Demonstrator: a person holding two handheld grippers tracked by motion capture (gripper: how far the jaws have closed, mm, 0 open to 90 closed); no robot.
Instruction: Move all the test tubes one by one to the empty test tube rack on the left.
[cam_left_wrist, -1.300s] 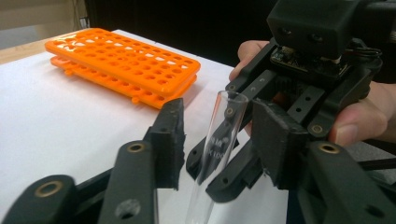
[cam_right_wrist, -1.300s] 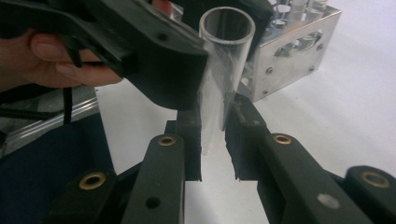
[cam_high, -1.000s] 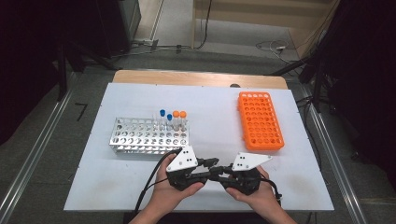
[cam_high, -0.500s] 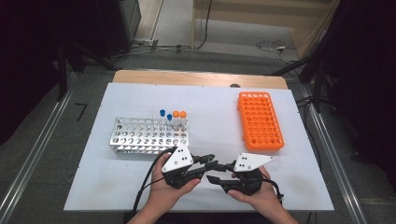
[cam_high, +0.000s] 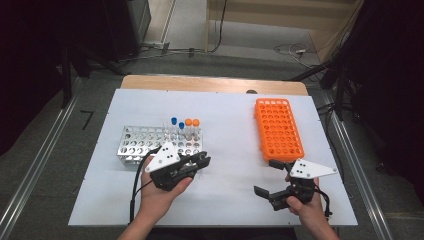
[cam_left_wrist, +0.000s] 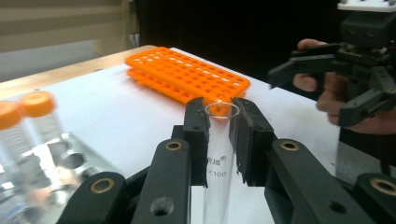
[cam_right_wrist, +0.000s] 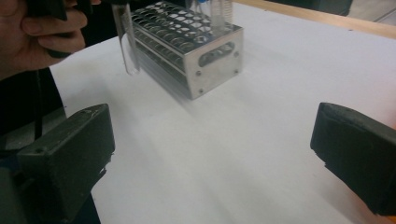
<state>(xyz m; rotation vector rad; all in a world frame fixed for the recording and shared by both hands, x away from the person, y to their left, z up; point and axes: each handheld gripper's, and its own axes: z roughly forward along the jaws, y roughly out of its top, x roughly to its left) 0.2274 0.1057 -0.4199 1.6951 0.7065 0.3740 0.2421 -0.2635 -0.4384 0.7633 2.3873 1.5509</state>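
Note:
My left gripper (cam_high: 202, 161) is shut on a clear, uncapped test tube (cam_left_wrist: 219, 140), which stands upright between its pads just in front of the metal tube rack (cam_high: 150, 145). In the right gripper view the same tube (cam_right_wrist: 125, 42) hangs beside the rack's (cam_right_wrist: 201, 51) near corner, below the left hand. My right gripper (cam_high: 265, 177) is near the table's front right, below the orange rack (cam_high: 277, 129). Its jaws have just been opening and stand wide apart (cam_right_wrist: 212, 154) with nothing between them.
Blue-capped and orange-capped tubes (cam_high: 182, 125) stand in the back right corner of the metal rack. The orange rack (cam_left_wrist: 187, 74) lies flat on the white table top (cam_high: 230, 130). A cable trails from the left gripper along the forearm.
The two grippers, close together at the table's front middle, have parted. The right one moved right and opened. The left one moved slightly left and toward the metal rack with the tube.

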